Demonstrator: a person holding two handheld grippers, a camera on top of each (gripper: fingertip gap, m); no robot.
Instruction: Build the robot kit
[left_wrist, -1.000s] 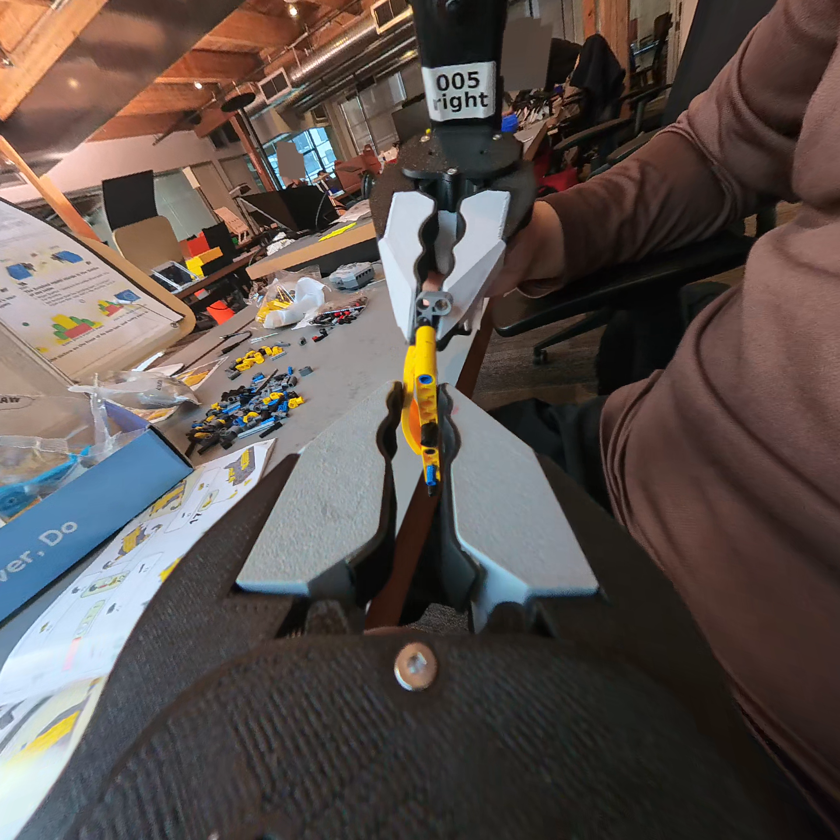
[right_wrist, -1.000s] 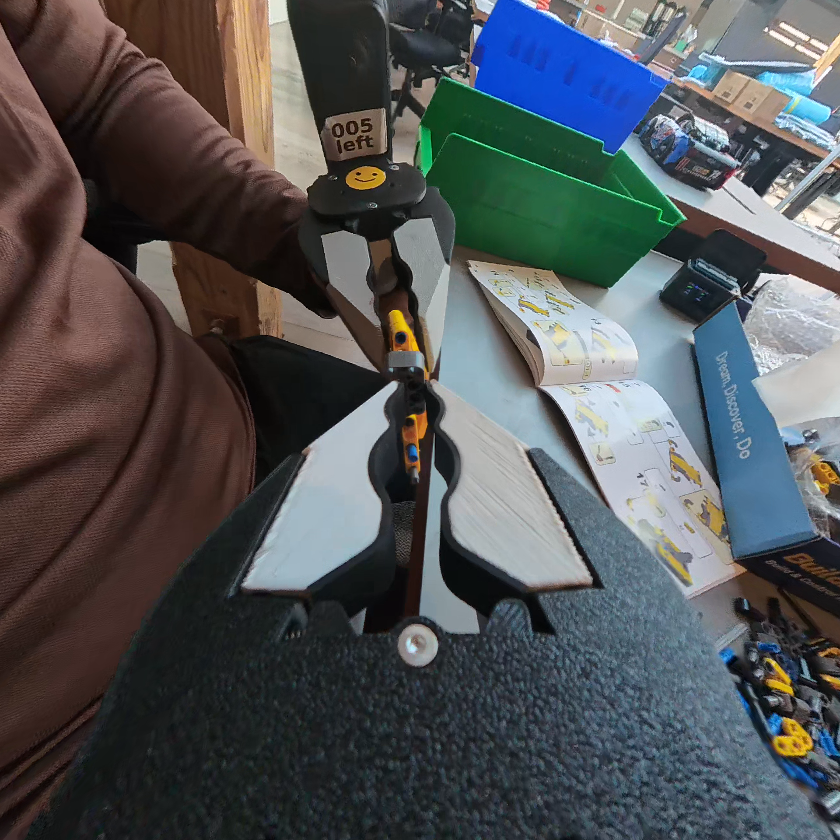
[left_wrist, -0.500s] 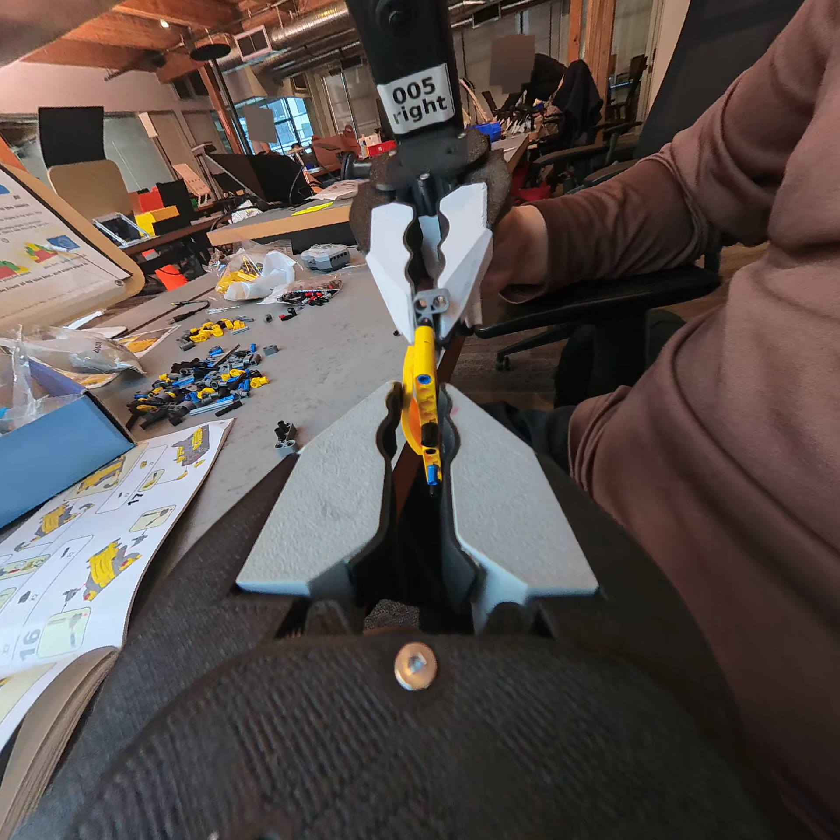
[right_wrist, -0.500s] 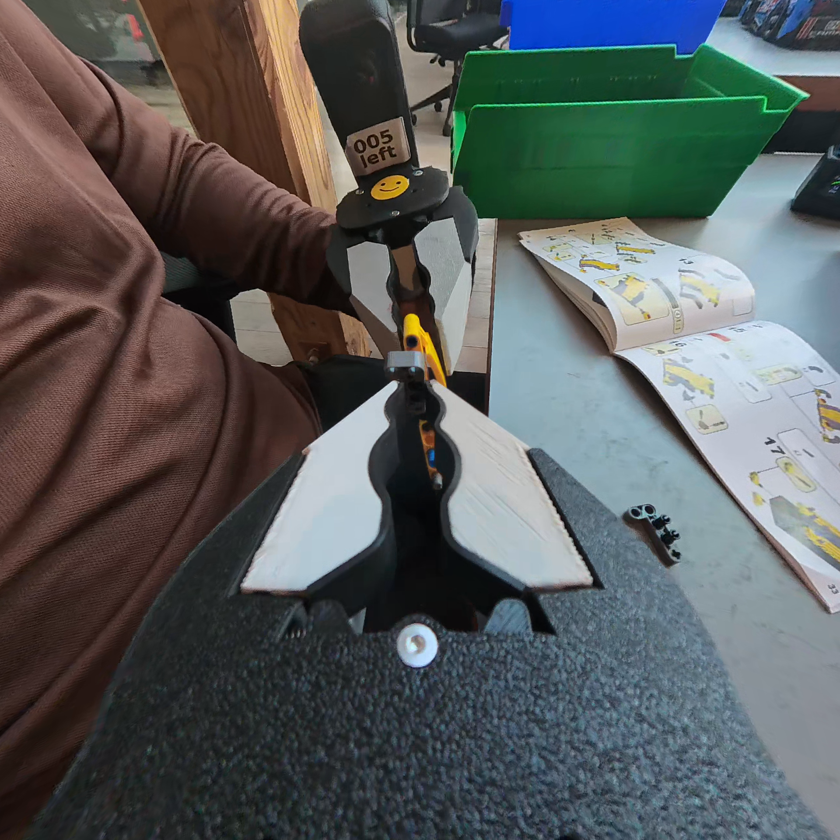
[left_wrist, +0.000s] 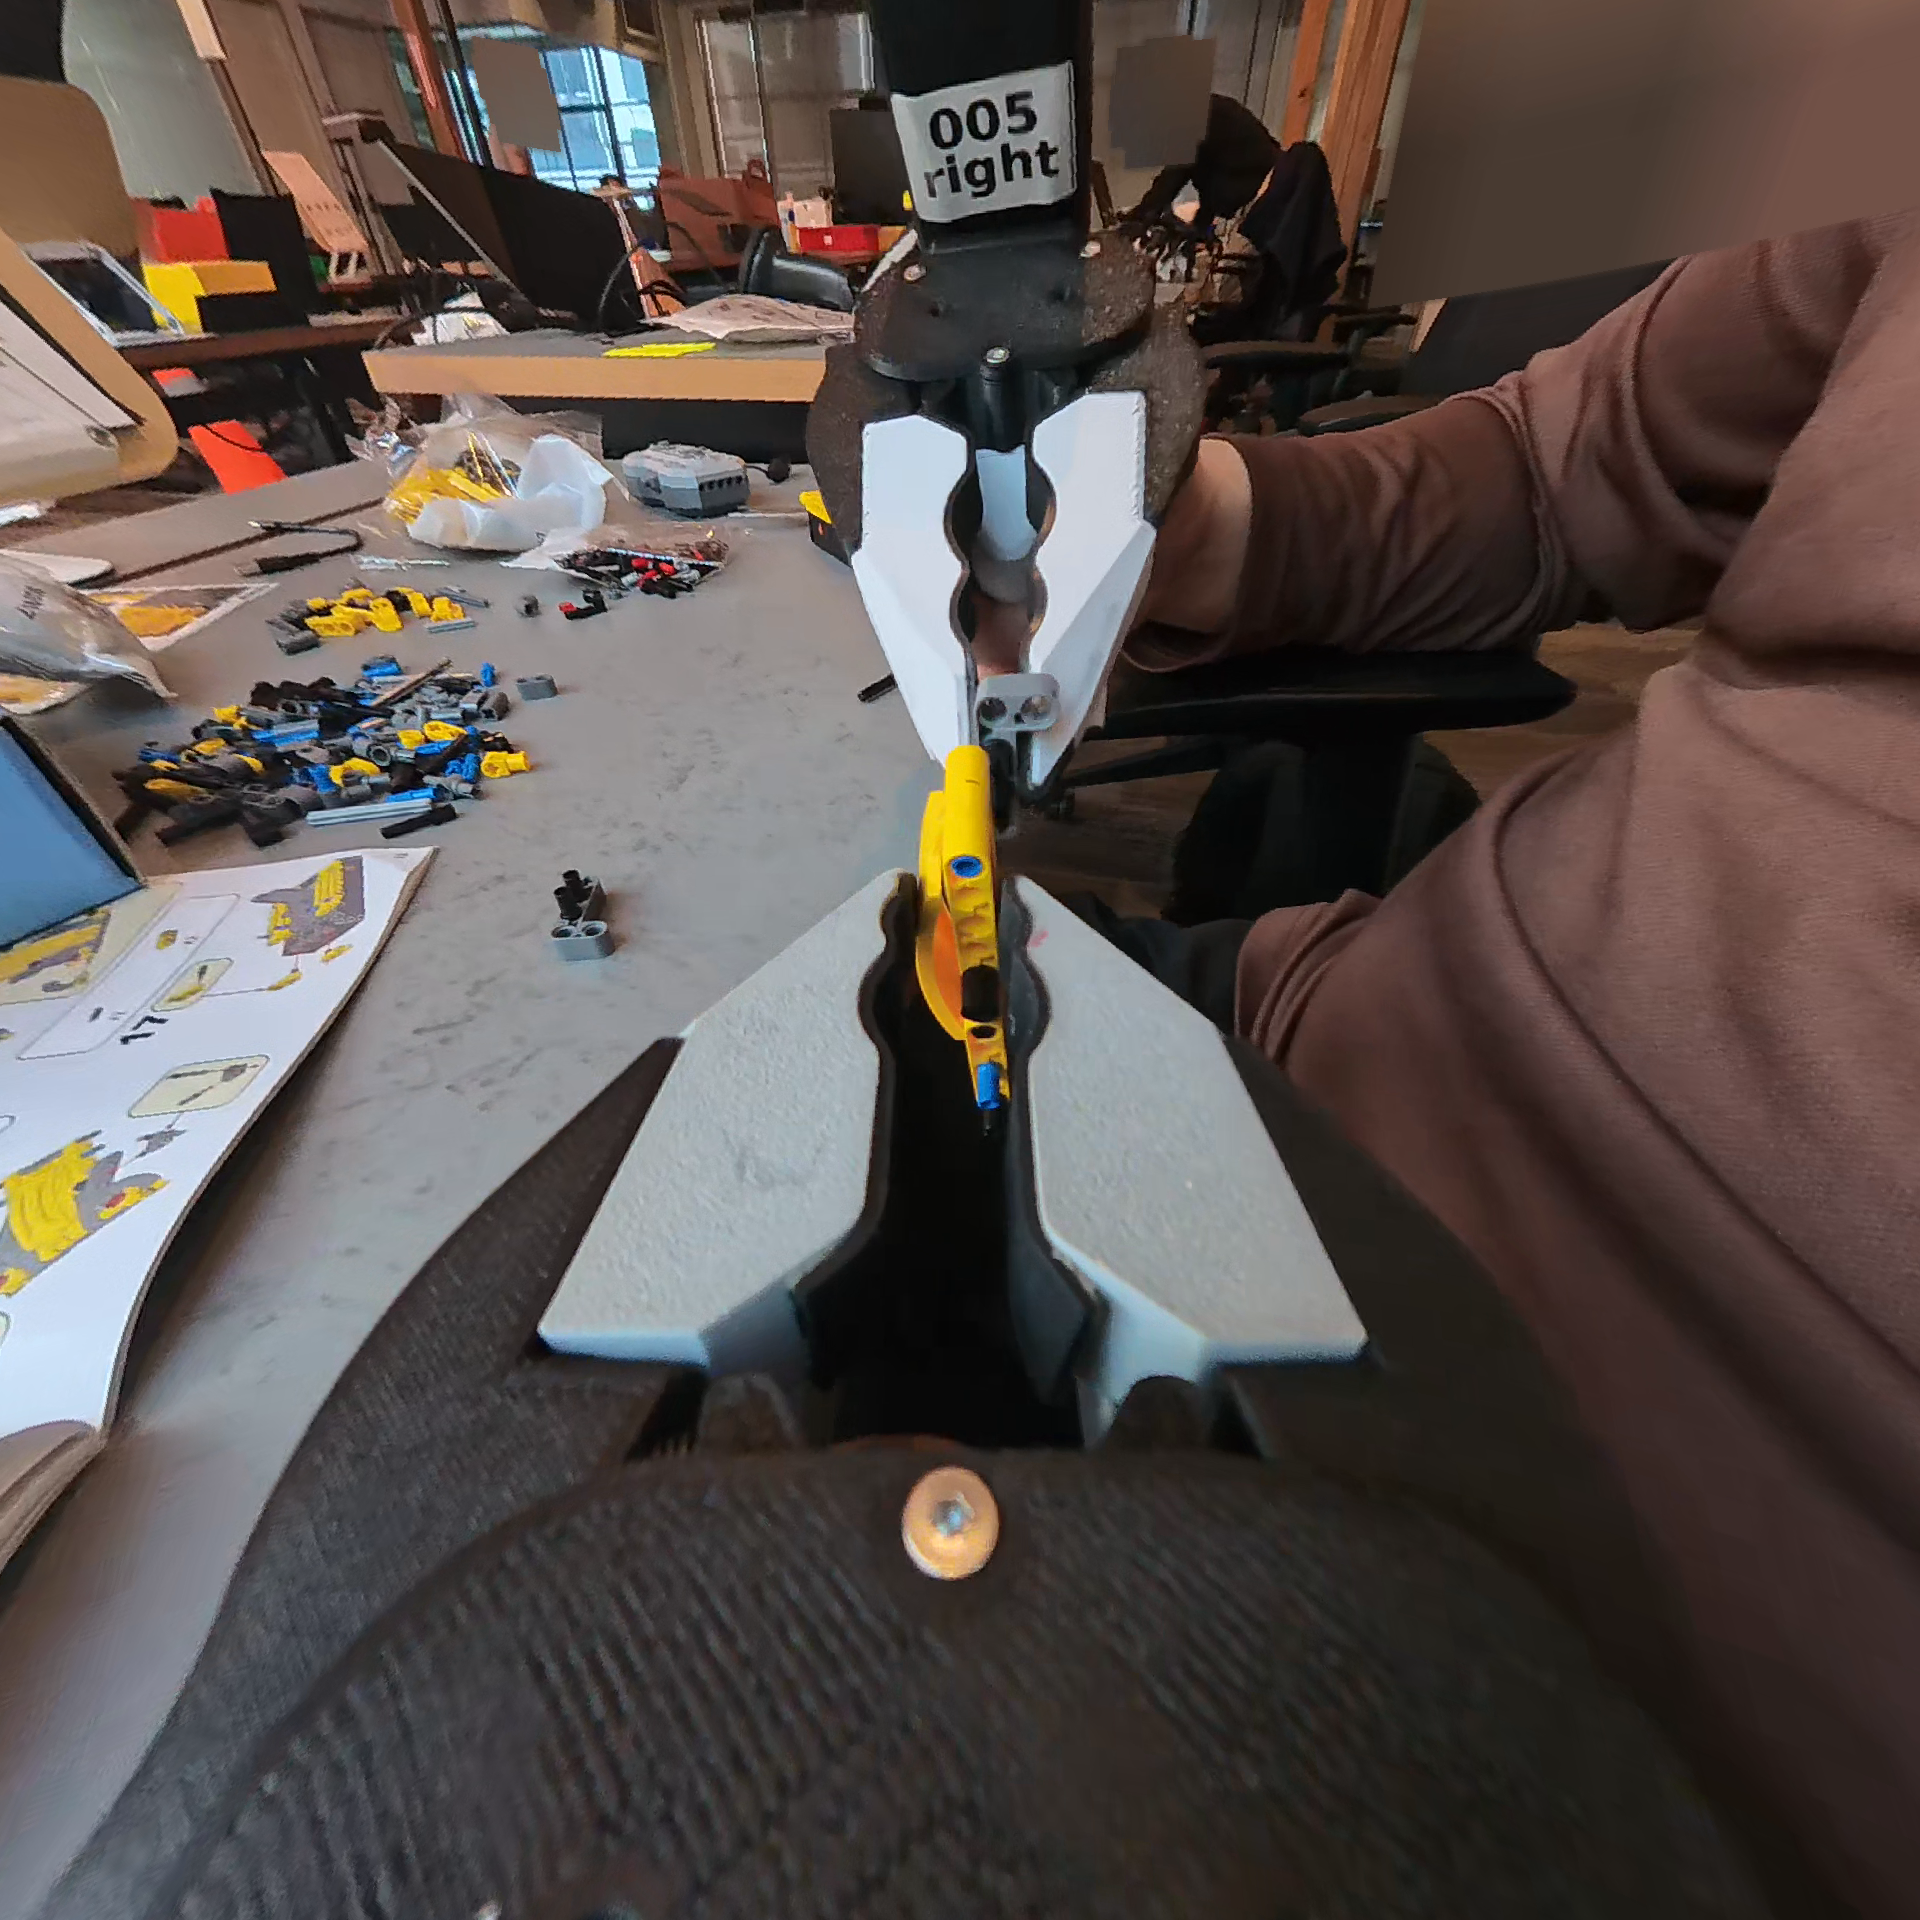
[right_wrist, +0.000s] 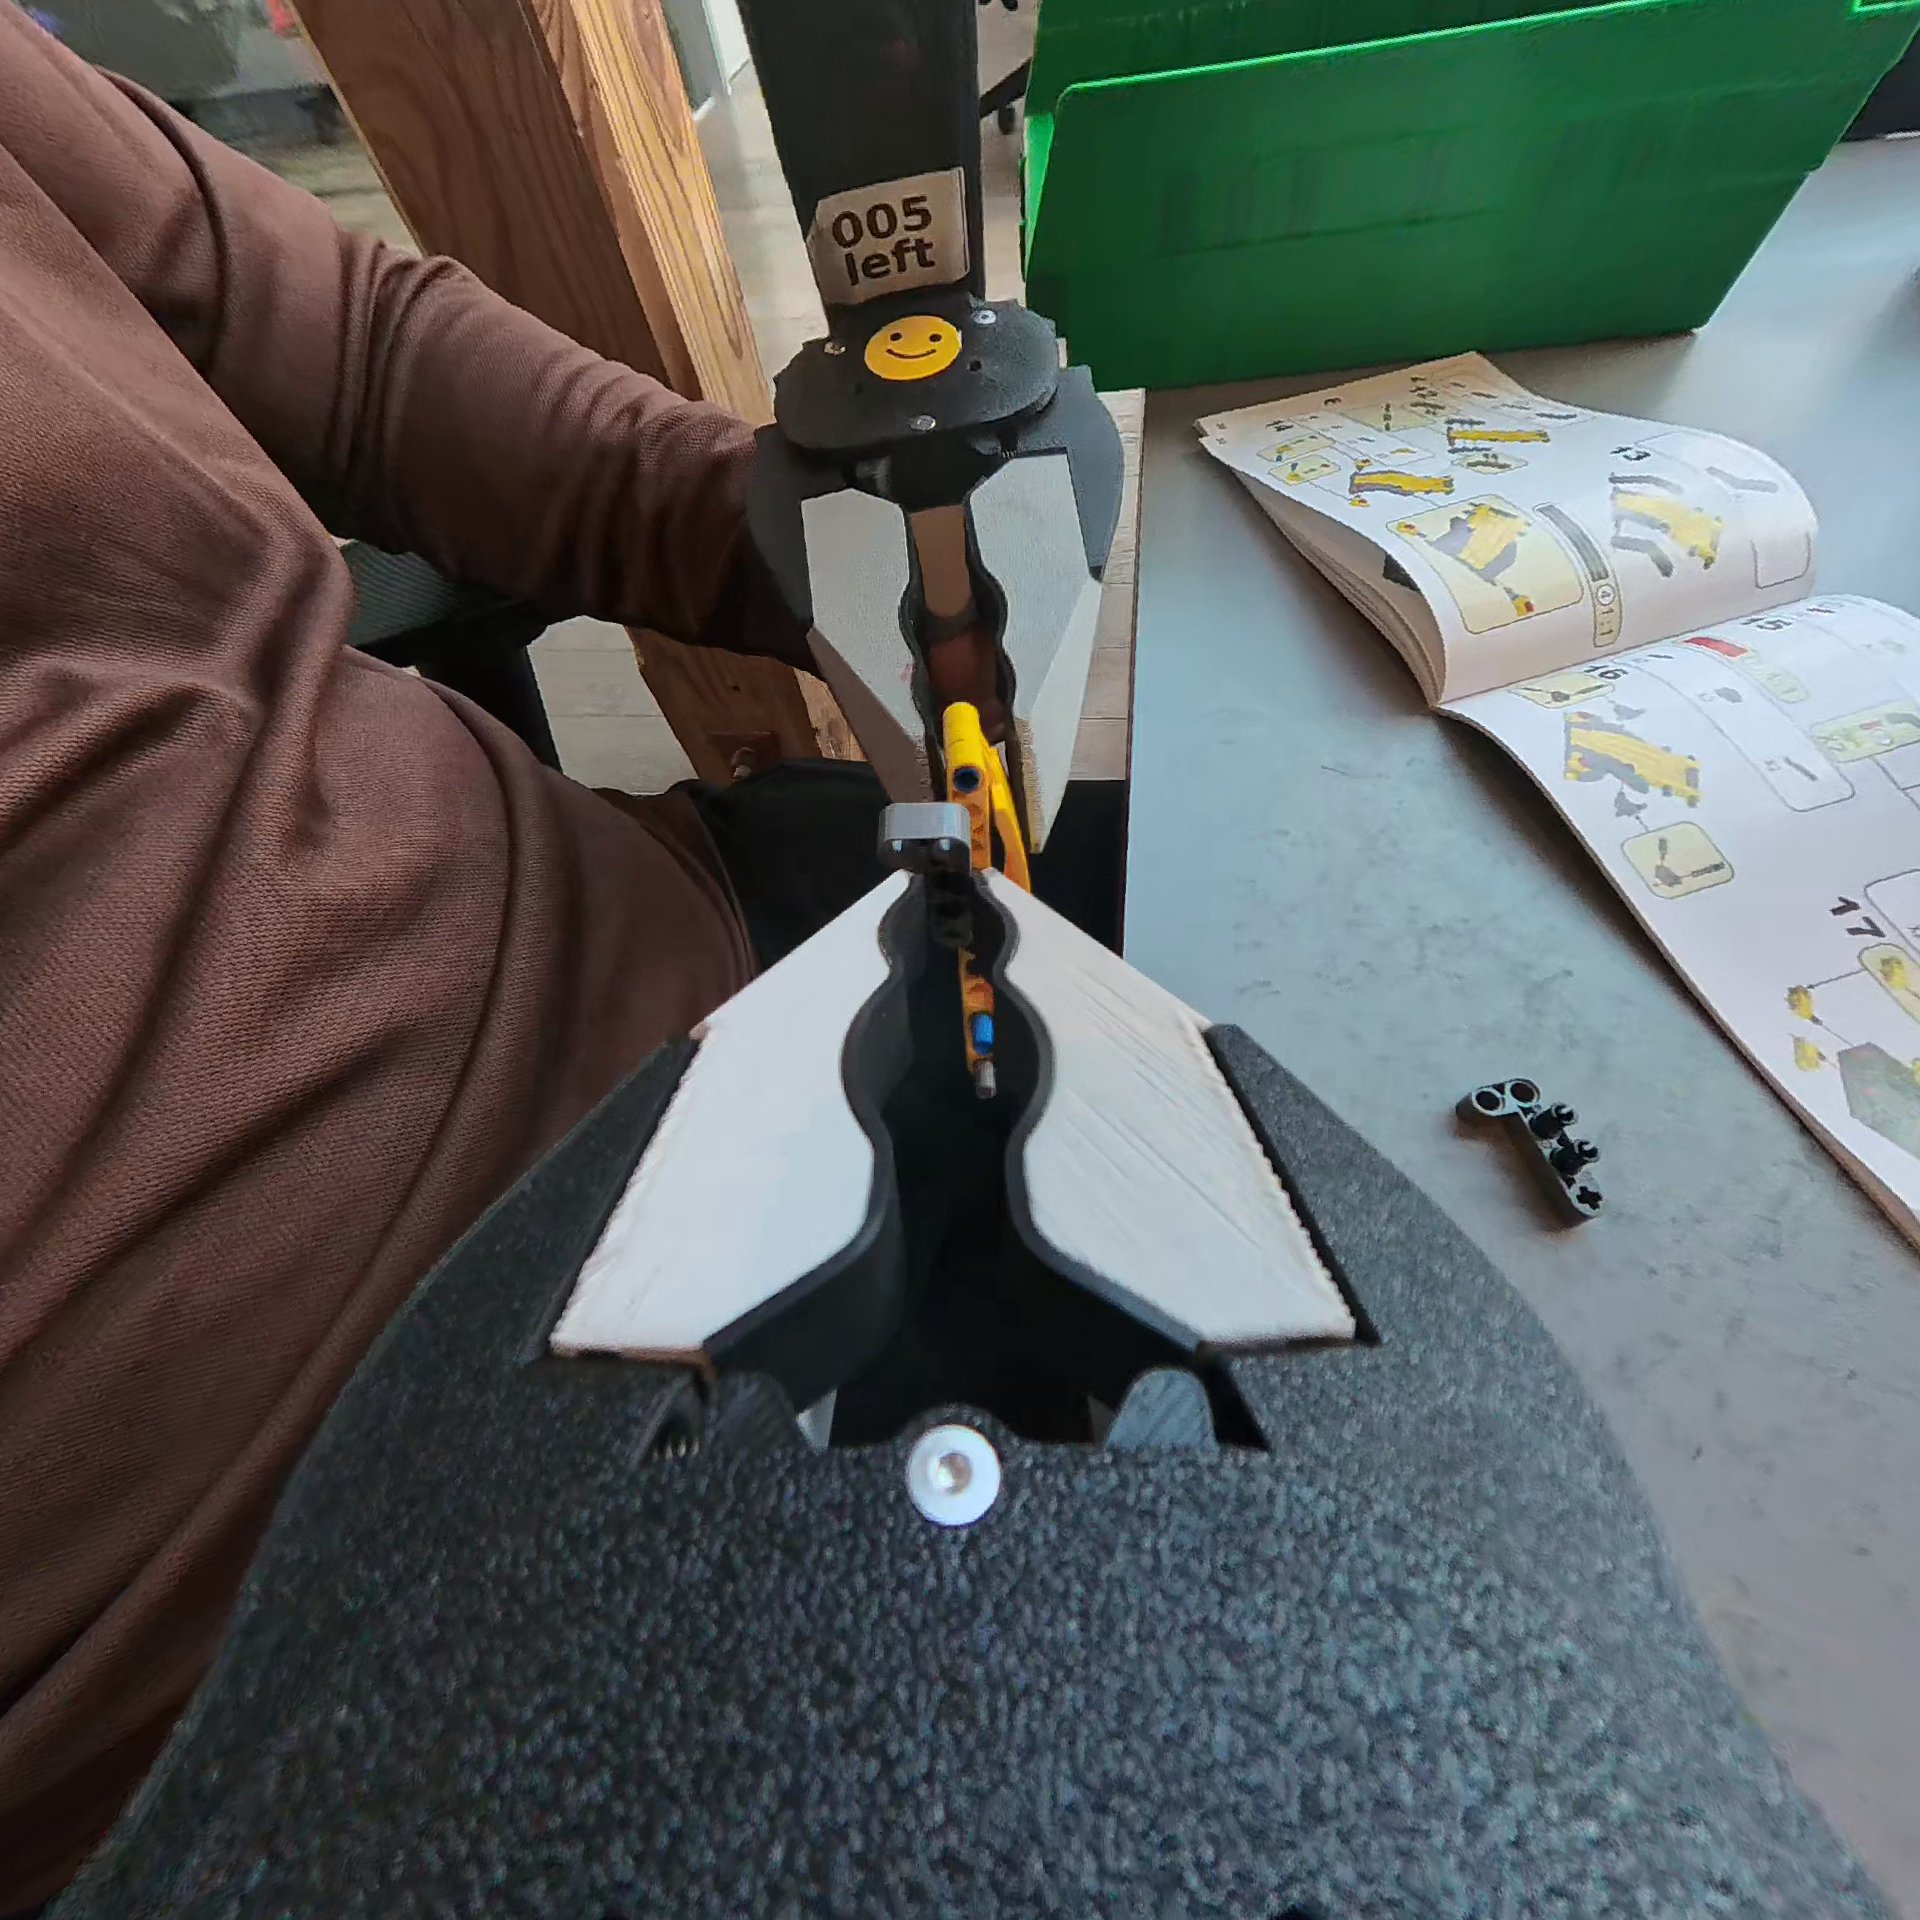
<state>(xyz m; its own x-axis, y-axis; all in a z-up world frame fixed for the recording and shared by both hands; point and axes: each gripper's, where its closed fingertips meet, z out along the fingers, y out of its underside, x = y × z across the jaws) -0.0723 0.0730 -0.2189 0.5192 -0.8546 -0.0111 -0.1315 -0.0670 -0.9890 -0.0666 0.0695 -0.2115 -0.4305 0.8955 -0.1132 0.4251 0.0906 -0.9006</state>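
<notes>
My left gripper is shut on a yellow toy-brick assembly with blue pins, held upright over the table's edge. My right gripper faces it tip to tip and is shut on a small grey connector with a black pin part below it. In the right wrist view, my right gripper holds the grey connector right against the yellow assembly, which sits in the left gripper. I cannot tell whether the two pieces are joined. Brown sleeves hold both grippers.
The grey table carries a pile of small blue, yellow and black parts, an open instruction booklet, a loose grey-black piece, plastic bags and a blue box. A green bin and a wooden post stand behind. Only a small space, under 4 cm, lies between the two pairs of fingers.
Both grippers kept their hold and stayed tip to tip. The pair swung so that more of the table and the loose piece came into view.
</notes>
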